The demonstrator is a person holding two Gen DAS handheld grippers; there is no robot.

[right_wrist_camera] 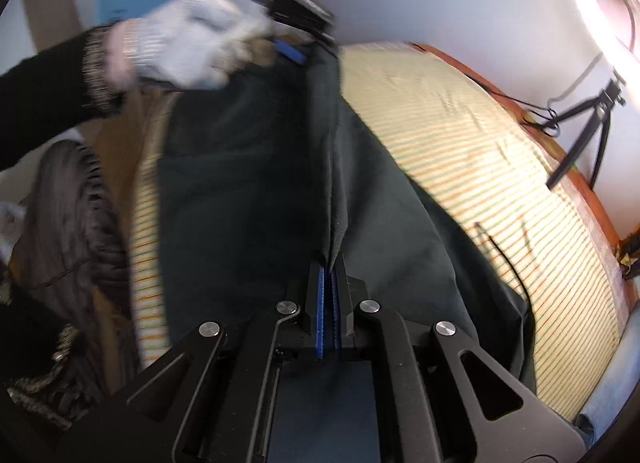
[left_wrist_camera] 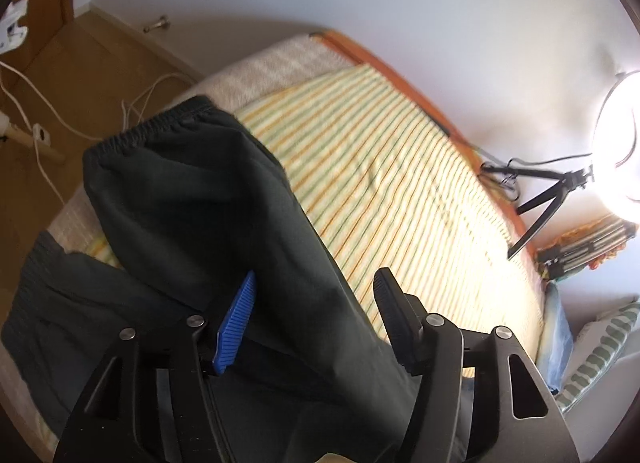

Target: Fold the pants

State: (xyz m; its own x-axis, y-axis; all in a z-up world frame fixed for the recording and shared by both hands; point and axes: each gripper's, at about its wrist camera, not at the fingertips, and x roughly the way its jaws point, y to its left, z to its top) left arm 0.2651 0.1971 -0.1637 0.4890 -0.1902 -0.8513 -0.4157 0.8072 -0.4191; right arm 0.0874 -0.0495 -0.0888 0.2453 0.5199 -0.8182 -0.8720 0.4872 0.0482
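Dark pants lie on the striped bedspread, one leg with an elastic cuff stretching away from me. My left gripper is open, its blue pad and black pad on either side of the leg cloth. In the right wrist view my right gripper is shut on a fold of the pants. The left gripper, held by a gloved hand, shows at the far end of the pants, blurred.
The bed has an orange frame against a white wall. A ring light on a tripod stands at the right, with pillows beside it. White cables lie on the wooden floor to the left.
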